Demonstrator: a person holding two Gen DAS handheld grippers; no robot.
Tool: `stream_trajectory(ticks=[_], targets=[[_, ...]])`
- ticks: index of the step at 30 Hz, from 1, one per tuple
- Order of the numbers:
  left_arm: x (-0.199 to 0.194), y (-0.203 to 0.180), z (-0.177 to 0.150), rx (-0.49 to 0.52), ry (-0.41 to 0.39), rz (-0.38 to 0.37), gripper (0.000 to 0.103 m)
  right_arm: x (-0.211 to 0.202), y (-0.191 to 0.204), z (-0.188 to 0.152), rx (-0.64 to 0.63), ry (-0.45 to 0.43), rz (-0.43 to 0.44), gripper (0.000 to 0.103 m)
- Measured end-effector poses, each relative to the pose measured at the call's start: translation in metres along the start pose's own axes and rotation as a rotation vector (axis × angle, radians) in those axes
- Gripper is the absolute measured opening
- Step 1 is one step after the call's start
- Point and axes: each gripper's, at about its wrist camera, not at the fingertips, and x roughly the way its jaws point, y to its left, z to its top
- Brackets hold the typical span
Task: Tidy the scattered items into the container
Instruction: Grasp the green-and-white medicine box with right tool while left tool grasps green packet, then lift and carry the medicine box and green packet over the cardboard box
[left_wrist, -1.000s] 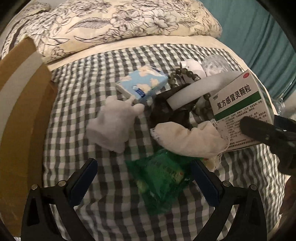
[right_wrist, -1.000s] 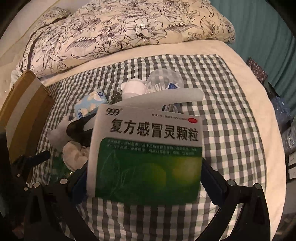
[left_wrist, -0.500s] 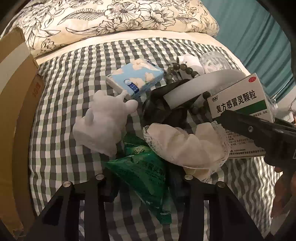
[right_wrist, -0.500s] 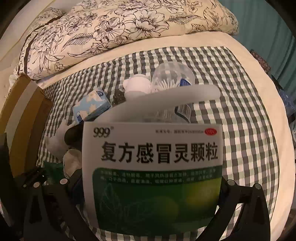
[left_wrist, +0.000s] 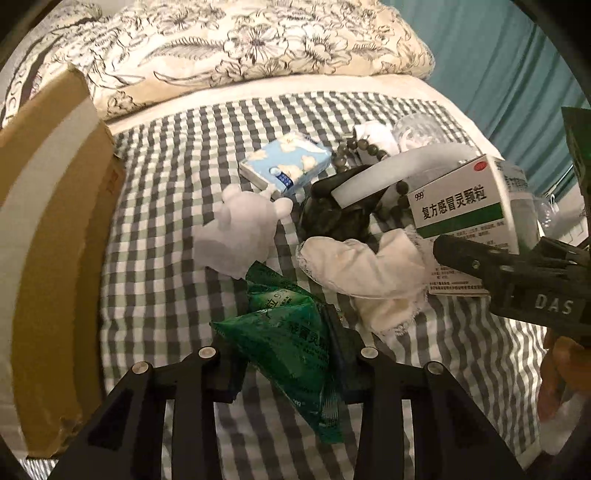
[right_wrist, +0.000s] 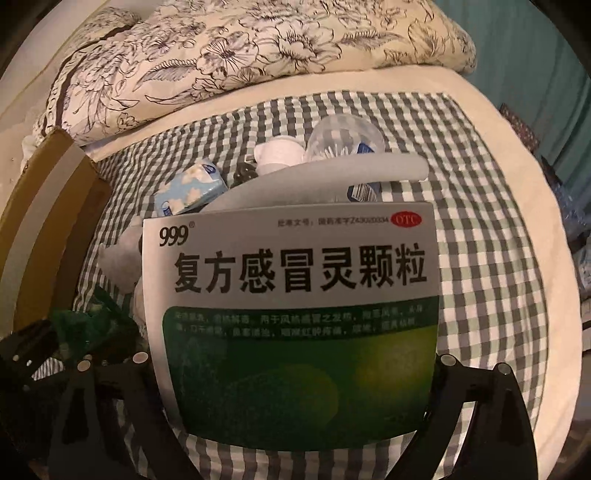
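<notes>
Left gripper (left_wrist: 286, 354) pinching green sachet (left_wrist: 288, 343) above checked sheet (left_wrist: 155, 258), jaws just closed; right gripper (right_wrist: 295, 373) clamping medicine box (right_wrist: 291, 295), jaws spread wide, just narrowing

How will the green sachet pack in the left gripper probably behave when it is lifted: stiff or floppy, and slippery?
The green sachet pack looks like crinkled foil pouches, so it will probably flop and fold below the left gripper, whose jaws have just been closing on it. Its glossy film could slip in a loose pinch. It seems thin and likely light.
</notes>
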Motion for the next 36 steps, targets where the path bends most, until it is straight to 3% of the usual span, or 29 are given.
stream_trajectory(ticks=[7,26,36], targets=[[-0.031,-0.007,-0.006,0.017,-0.046,0.035,0.037,-0.03,-0.001,-0.009,0.009,-0.061,0.014,0.093],[-0.148,-0.019,-0.02,0.012,-0.305,0.086,0.037,-0.152,0.012,-0.049,-0.01,-0.335,0.061,0.093],[-0.206,-0.011,-0.034,-0.036,-0.422,0.109,0.037,-0.202,0.018,-0.07,-0.009,-0.435,0.07,0.093]])
